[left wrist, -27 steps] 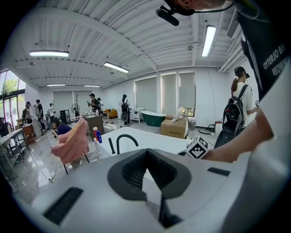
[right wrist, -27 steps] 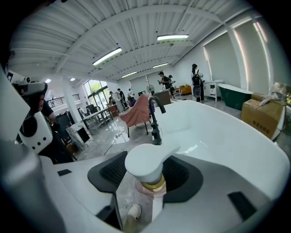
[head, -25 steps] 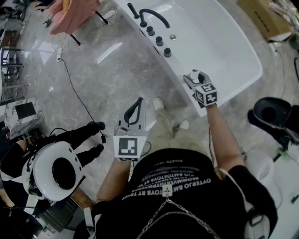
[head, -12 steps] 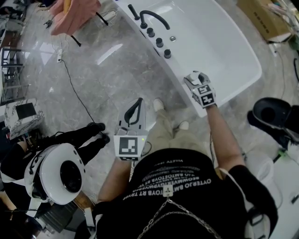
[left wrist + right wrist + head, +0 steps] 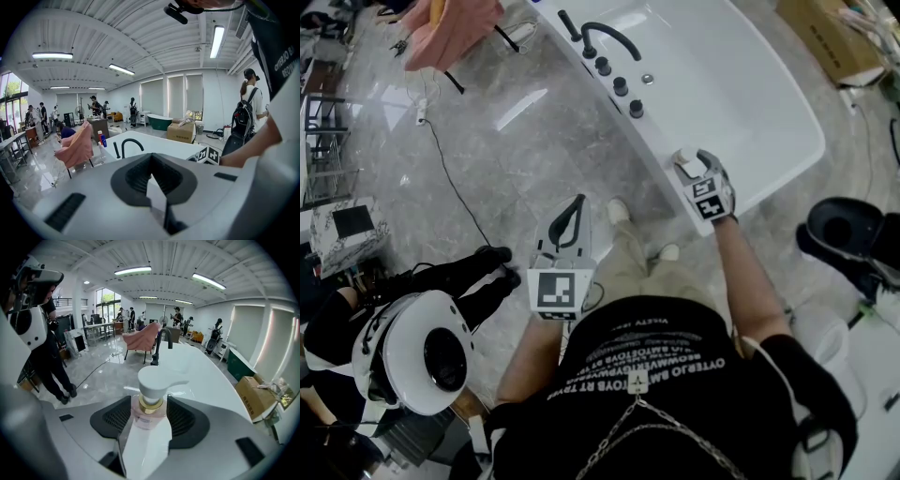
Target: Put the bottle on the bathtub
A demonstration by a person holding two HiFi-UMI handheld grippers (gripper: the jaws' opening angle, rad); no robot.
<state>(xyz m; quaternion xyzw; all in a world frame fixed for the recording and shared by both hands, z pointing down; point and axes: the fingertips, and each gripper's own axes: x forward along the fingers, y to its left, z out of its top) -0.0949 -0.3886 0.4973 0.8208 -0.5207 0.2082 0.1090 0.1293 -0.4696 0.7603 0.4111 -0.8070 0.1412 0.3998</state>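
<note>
A pump bottle (image 5: 152, 380) with a white pump head, a gold collar and a clear pinkish body stands upright between the jaws of my right gripper (image 5: 150, 417), which is shut on it. In the head view the right gripper (image 5: 696, 172) holds the bottle (image 5: 687, 164) at the near rim of the white bathtub (image 5: 727, 94). The tub's rim (image 5: 206, 376) stretches away just beyond the bottle. My left gripper (image 5: 572, 214) hangs over the marble floor to the left, jaws shut and empty; in its own view the left gripper (image 5: 152, 185) shows the pads meeting.
A black faucet (image 5: 605, 33) and several black knobs (image 5: 619, 84) sit on the tub's left rim. A pink cloth (image 5: 450, 28) hangs on a chair, and a cable (image 5: 450, 178) trails over the floor. A person in a white headset (image 5: 422, 347) stands left. A black scooter (image 5: 848, 230) is right.
My right gripper with the bottle has edged forward onto the tub's near rim. The person at the left has shifted a little. The left gripper has hardly moved.
</note>
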